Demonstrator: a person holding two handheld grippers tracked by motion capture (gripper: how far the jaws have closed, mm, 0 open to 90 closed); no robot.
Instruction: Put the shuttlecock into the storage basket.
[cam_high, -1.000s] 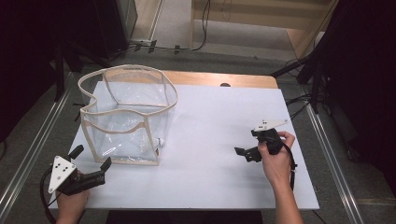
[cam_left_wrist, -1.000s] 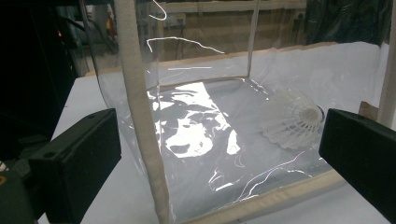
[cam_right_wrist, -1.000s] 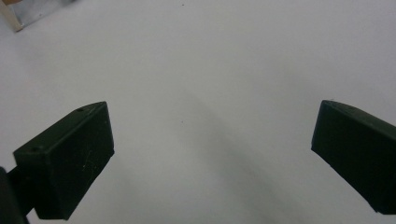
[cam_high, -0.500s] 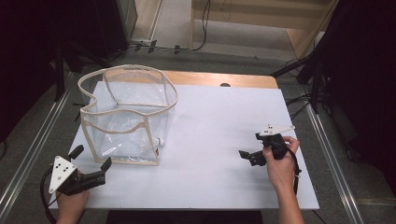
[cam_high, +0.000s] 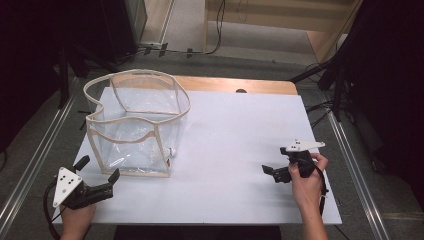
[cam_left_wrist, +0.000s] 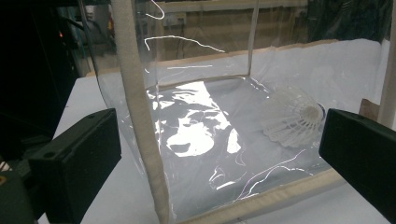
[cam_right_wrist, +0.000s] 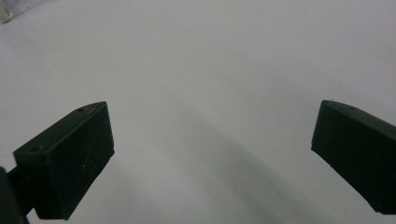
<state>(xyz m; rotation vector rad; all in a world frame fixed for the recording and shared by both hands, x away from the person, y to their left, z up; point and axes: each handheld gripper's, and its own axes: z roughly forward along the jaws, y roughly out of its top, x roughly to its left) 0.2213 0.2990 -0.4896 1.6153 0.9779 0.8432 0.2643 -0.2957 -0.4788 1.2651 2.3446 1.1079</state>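
Observation:
A clear plastic bag with beige trim stands upright on the left of the white table. A white shuttlecock lies inside it, low by its near right corner. My left gripper is open just in front of the bag's near left corner. In the left gripper view the bag's beige corner seam rises between the wide-apart jaws of that gripper, and the shuttlecock shows through the plastic. My right gripper is open over bare table at the right, with nothing between its jaws.
The white tabletop has a wooden strip along its far edge. Metal rails run along both sides. Dark stands and cables crowd the floor beyond the table.
My right gripper has drawn back toward the table's near edge and slightly to the right. The left gripper, the bag and the shuttlecock have stayed put.

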